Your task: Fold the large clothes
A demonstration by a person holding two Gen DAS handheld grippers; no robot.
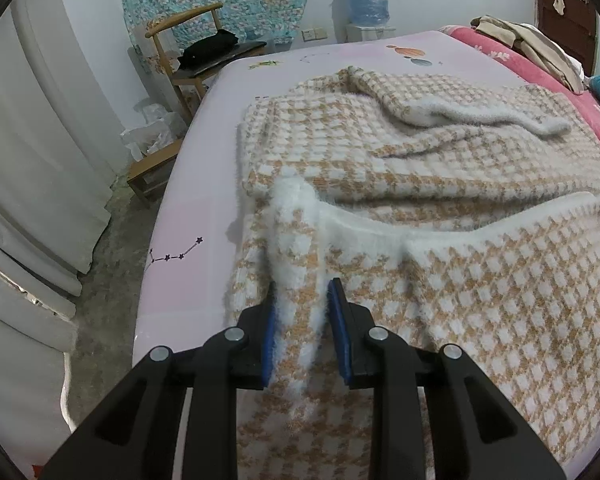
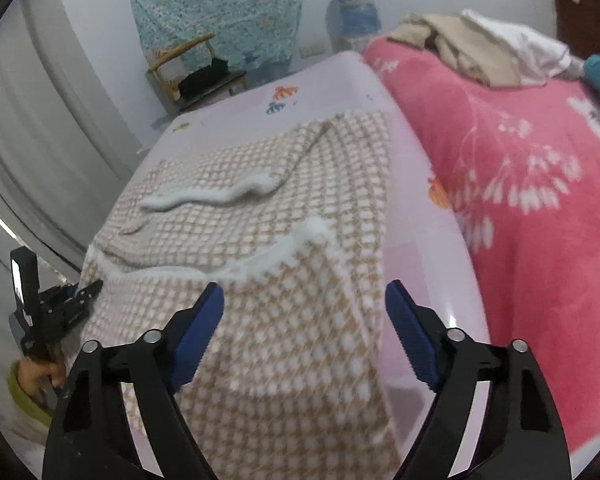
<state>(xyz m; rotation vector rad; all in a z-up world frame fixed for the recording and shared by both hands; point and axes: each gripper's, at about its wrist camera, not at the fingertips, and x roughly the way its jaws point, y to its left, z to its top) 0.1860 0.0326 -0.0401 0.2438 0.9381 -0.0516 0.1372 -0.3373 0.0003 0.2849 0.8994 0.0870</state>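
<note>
A large tan-and-white checked knit sweater (image 1: 420,152) with fluffy white trim lies spread on the pale pink bed sheet (image 1: 188,240). Its near part is folded up over the body, and one sleeve lies across the far half. My left gripper (image 1: 303,292) is shut on the near left corner, with the fuzzy edge bunched between its blue pads. In the right wrist view the sweater (image 2: 260,184) fills the middle. My right gripper (image 2: 305,292) is open wide over its near right side, and the pads touch nothing. The left gripper (image 2: 60,308) shows at the far left, held by a hand (image 2: 40,372).
A red flowered blanket (image 2: 520,200) covers the bed's right side, with a pile of beige and white clothes (image 2: 472,48) on it. Beyond the bed's far left corner stands a wooden chair (image 1: 192,60). A water bottle (image 1: 368,0) stands by the wall, and white curtains (image 1: 40,140) hang left.
</note>
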